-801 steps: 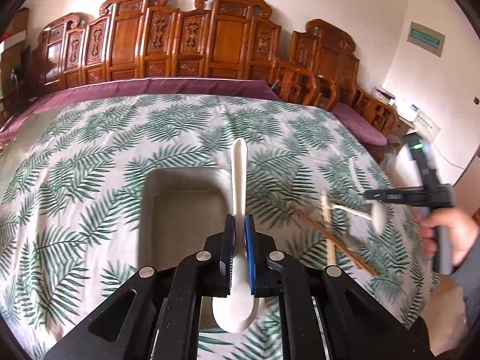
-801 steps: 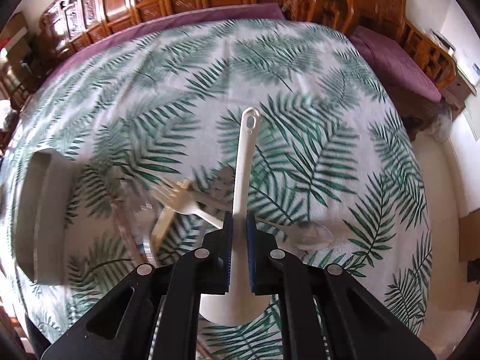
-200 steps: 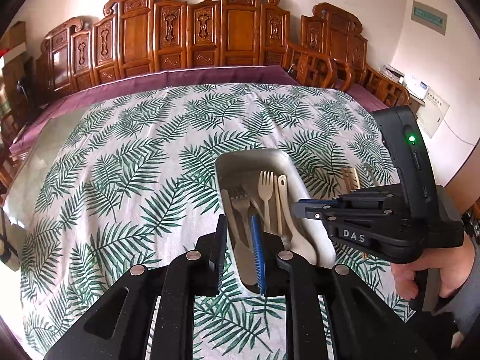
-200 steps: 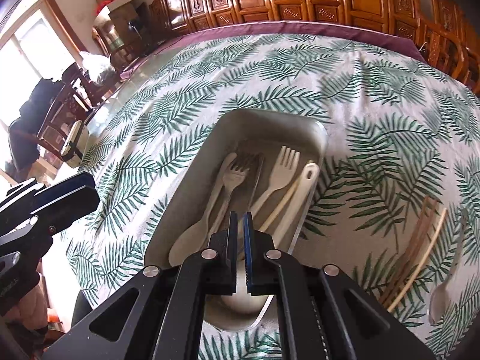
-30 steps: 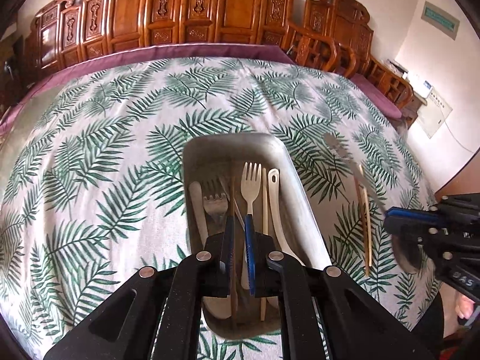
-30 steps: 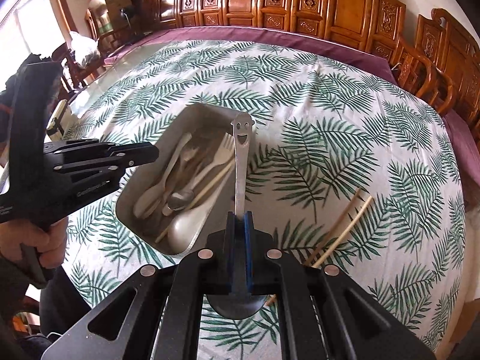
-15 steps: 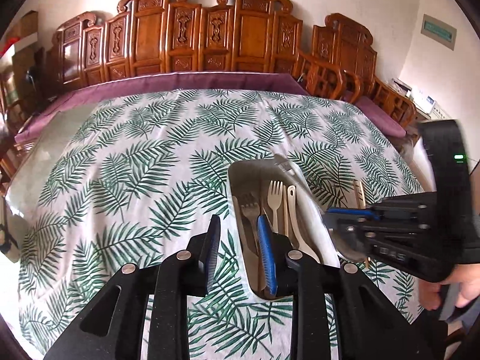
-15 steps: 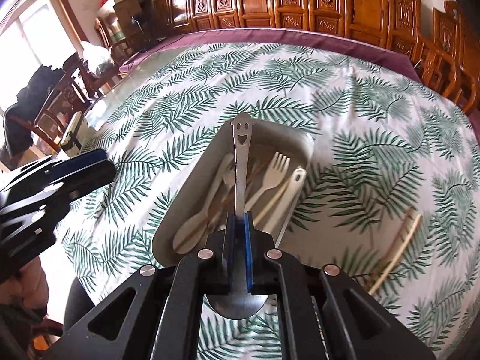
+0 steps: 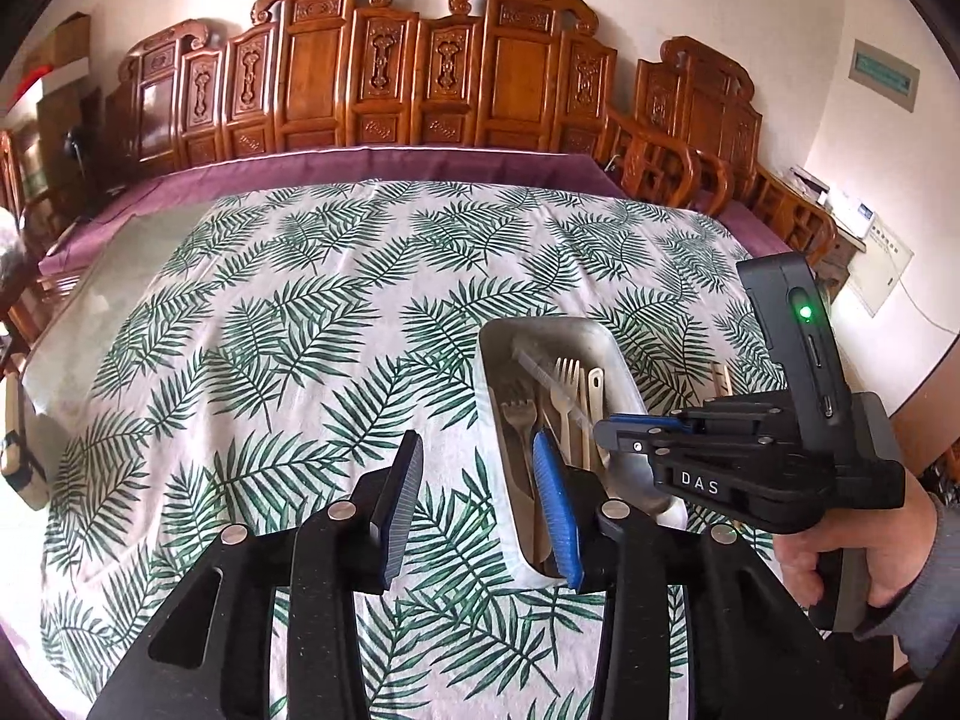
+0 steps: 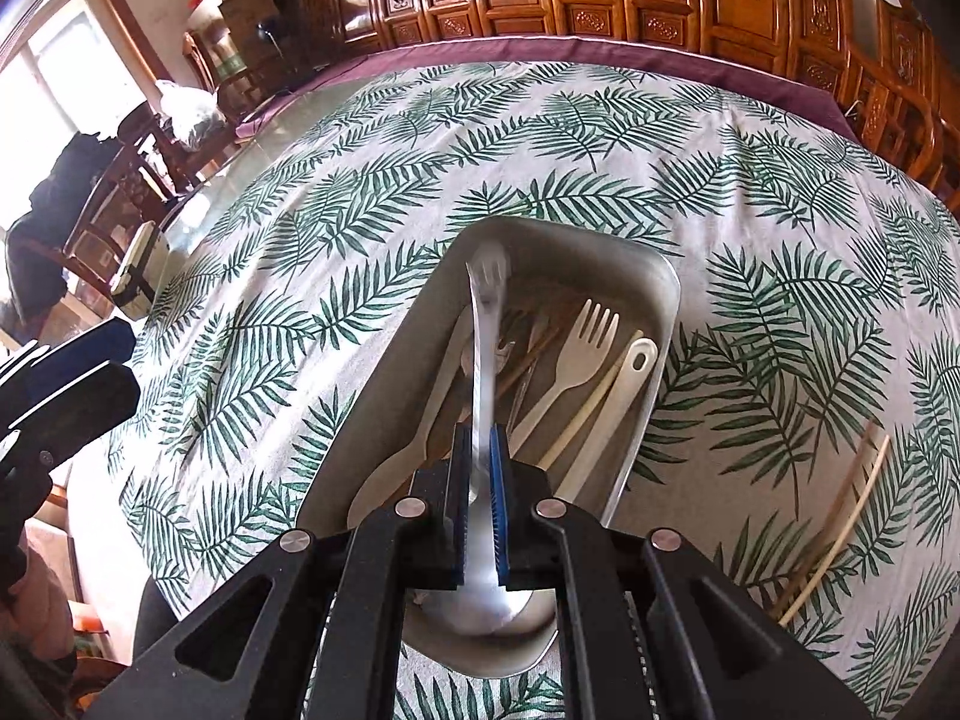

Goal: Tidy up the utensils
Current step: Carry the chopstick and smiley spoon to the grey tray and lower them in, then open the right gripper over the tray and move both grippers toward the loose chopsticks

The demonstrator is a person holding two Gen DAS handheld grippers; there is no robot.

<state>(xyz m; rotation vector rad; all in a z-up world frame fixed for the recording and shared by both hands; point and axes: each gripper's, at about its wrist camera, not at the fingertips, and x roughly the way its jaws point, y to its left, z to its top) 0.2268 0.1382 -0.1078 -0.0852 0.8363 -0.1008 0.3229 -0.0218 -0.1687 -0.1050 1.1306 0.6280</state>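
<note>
A grey metal tray (image 10: 663, 294) sits on the palm-leaf tablecloth and holds several cream forks, spoons and sticks. My right gripper (image 10: 478, 444) is shut on a metal spoon (image 10: 483, 360), blurred, over the tray with its handle pointing away. In the left wrist view the tray (image 9: 543, 327) lies right of centre, with the right gripper (image 9: 606, 423) over its right side. My left gripper (image 9: 474, 468) is open and empty, left of the tray's near end.
Wooden chopsticks (image 10: 840, 516) lie on the cloth right of the tray. Carved wooden chairs (image 9: 420, 84) line the table's far side. The table's near edge runs below both grippers. A chair with a dark coat (image 10: 54, 204) stands at the left.
My right gripper has carried the metal spoon down over the tray. My left gripper has opened wider and drawn back to the left of the tray.
</note>
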